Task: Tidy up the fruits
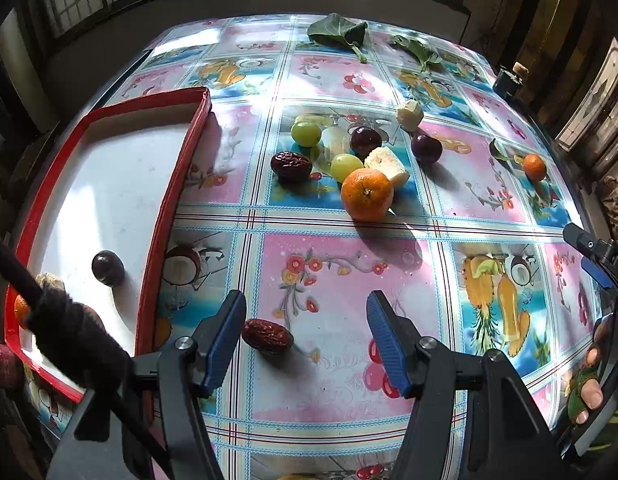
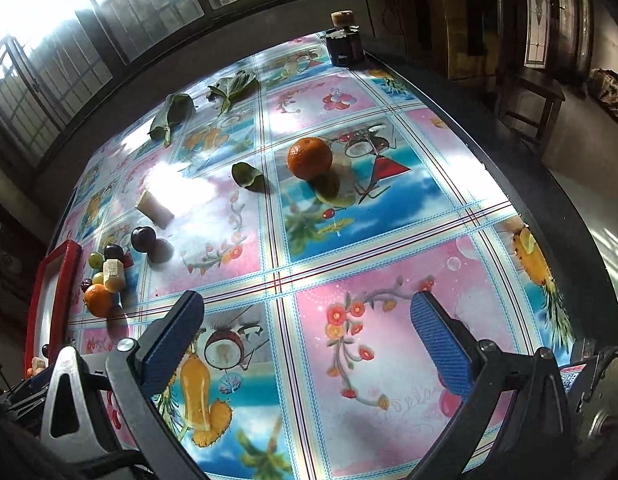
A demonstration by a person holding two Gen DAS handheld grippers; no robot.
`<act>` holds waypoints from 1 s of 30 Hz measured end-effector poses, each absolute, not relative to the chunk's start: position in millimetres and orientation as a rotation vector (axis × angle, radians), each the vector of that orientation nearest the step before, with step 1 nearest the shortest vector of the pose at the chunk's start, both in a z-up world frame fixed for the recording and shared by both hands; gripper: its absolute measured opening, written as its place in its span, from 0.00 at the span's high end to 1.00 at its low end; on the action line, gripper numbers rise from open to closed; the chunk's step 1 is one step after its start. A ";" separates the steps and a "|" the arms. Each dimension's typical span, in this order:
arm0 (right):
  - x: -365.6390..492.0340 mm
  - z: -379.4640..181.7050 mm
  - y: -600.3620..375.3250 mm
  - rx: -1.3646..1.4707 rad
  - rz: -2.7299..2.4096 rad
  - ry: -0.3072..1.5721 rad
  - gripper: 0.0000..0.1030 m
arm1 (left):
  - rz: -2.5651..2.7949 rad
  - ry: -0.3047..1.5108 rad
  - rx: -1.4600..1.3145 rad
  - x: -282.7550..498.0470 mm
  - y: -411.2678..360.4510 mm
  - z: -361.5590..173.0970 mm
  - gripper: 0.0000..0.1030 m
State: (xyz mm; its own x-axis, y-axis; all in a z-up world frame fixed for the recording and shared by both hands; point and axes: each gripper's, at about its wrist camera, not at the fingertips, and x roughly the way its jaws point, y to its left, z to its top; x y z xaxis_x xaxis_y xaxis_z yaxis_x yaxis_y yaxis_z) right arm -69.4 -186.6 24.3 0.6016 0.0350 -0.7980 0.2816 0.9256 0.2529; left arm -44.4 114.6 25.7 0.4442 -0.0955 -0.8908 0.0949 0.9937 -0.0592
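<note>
Both spread and empty, the left tongs (image 1: 307,334) flank the near date (image 1: 267,337) to lift it toward the red tray (image 1: 171,184), the right tongs (image 2: 307,336) idle.

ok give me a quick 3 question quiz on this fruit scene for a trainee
1. True or false: the left gripper is shut on a date.
2. Which fruit lies alone in the middle of the red tray? A) plum B) grape C) banana piece
3. Fill in: the fruit nearest the right gripper, out ahead of it, is an ____.

Key
1. False: it is open, and the near date lies on the table by its left finger.
2. A, the plum.
3. orange.
</note>
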 end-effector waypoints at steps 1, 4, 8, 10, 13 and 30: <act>-67.6 23.2 -187.6 0.373 -0.144 0.915 0.00 | -0.126 1.105 -0.006 -40.1 113.8 25.3 0.39; -59.1 22.0 -188.7 0.363 -0.129 0.911 0.02 | -0.161 1.104 -0.018 -27.2 106.4 25.1 0.39; -41.7 23.1 -190.8 0.350 -0.114 0.899 0.08 | -0.180 1.100 -0.017 -12.2 93.0 25.1 0.39; -32.0 23.4 -191.8 0.335 -0.116 0.897 0.11 | -0.178 1.098 -0.008 -5.7 87.6 24.2 0.39; -15.7 20.5 -197.5 0.322 -0.137 0.908 0.16 | -0.170 1.103 -0.006 4.1 82.6 20.8 0.39; 40.3 7.7 -191.9 0.216 -0.163 0.947 0.63 | -0.177 1.111 -0.029 27.6 77.6 5.9 0.65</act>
State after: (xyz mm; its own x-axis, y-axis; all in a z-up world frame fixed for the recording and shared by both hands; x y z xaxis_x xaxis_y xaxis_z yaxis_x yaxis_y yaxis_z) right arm 40.3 -191.9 7.7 0.5746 -0.0440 -0.8173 0.2324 0.9662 0.1113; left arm 27.6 77.6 5.9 0.4313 -0.1570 -0.8885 0.1276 0.9855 -0.1121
